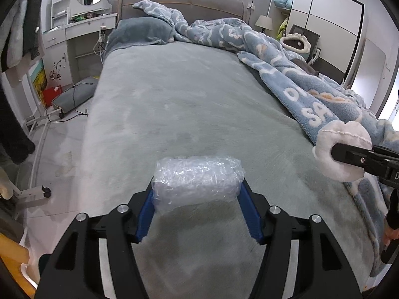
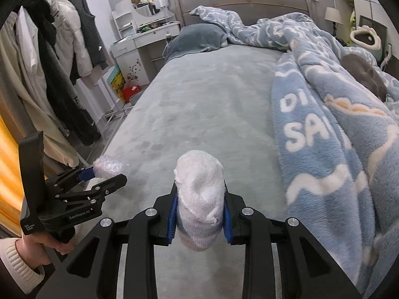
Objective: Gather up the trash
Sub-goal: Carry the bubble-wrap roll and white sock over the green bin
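My left gripper [image 1: 198, 199] is shut on a wad of clear bubble wrap [image 1: 198, 180] and holds it above the foot of the bed. The same wad shows in the right wrist view [image 2: 108, 167], at the left gripper's tips [image 2: 106, 174]. My right gripper [image 2: 200, 211] is shut on a crumpled white cloth [image 2: 199, 194], held upright between the blue pads. In the left wrist view that white cloth [image 1: 339, 147] sits at the right edge, clamped by the right gripper [image 1: 336, 153], close to the blanket.
The bed has a grey-green sheet [image 1: 179, 94] and a rumpled blue fleece blanket [image 2: 324, 124] along its right side. A pillow [image 1: 142, 32] lies at the head. A clothes rack with coats [image 2: 49, 62] stands left of the bed, a white dressing table [image 1: 79, 30] beyond.
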Demonstrator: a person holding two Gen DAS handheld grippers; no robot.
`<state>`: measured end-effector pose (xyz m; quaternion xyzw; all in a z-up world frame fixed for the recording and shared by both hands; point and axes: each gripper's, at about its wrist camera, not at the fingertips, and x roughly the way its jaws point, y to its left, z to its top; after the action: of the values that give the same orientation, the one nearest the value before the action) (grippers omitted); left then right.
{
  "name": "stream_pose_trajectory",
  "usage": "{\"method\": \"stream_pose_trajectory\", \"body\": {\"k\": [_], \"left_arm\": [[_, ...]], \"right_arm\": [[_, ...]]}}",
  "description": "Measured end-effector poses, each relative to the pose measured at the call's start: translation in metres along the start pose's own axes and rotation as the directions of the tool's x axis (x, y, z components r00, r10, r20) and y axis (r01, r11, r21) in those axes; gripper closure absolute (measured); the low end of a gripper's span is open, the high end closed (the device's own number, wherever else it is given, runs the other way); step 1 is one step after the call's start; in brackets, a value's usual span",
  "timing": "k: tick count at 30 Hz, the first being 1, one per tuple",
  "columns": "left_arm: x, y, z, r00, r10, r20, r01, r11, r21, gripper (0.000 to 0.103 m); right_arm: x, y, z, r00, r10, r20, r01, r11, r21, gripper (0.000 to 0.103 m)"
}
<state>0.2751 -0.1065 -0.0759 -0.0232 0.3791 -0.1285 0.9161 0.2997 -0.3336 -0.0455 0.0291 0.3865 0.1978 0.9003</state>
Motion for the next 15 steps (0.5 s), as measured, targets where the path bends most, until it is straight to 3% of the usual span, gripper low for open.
{"method": "stream_pose_trajectory", "body": {"k": [5,15], "left_arm": [[-0.018,0.023,-0.011,1.0,0.002,0.0,-0.002,0.998,-0.063,0.039],[-0.061,0.075,-0.038,0.993,0.117,-0.007,-0.118,0.991,-0.07,0.039]], "right_arm": [[-0.001,0.022,-0.004,1.0,0.023,0.006,-0.024,1.0,0.019,0.073],[-0.012,0.06,-0.016,0.998,0.055,0.02,-0.056,0.995,0.077,0.073]]}}
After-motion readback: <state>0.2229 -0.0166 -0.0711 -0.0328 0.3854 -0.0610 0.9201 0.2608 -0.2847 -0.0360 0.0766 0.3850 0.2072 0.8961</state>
